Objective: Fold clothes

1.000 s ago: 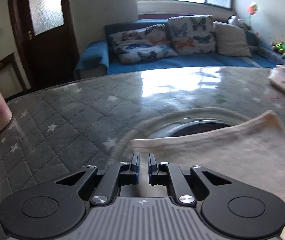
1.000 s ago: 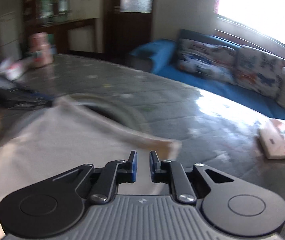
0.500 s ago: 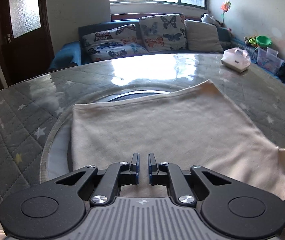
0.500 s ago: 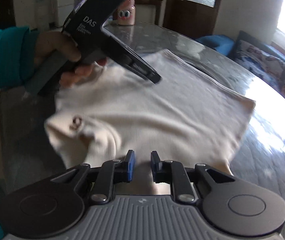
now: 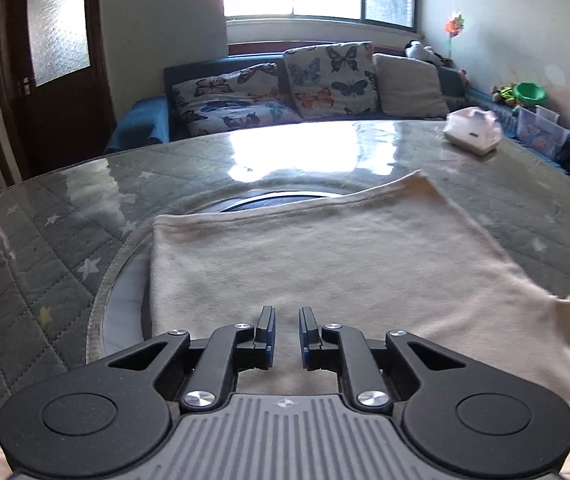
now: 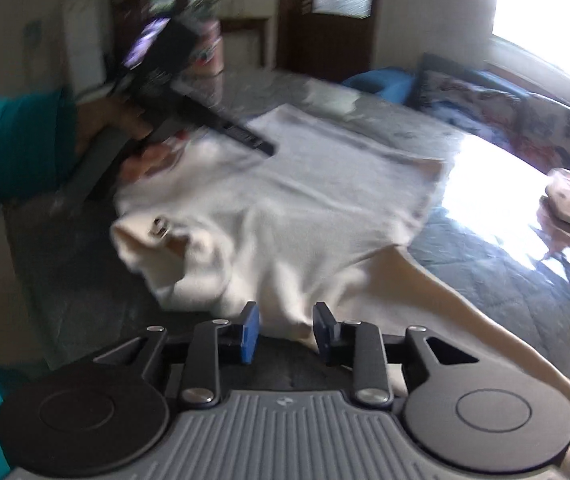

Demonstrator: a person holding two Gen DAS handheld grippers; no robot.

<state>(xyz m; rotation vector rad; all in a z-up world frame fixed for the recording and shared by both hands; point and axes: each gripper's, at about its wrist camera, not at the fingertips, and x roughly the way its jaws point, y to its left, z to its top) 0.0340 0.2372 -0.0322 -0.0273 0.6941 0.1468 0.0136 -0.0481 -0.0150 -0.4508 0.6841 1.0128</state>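
Cream garment [image 5: 325, 264] lies limp and light mid-worktop [image 5: 65, 240]; both the left gripper [image 5: 287, 330] and right gripper [image 6: 287, 330] have just parted, empty. Pinch a hem corner.

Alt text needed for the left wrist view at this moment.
A cream garment lies spread flat on a quilted grey star-print table, with the left gripper low over its near edge, jaws slightly apart with nothing between them. Behind: a blue sofa with butterfly cushions.
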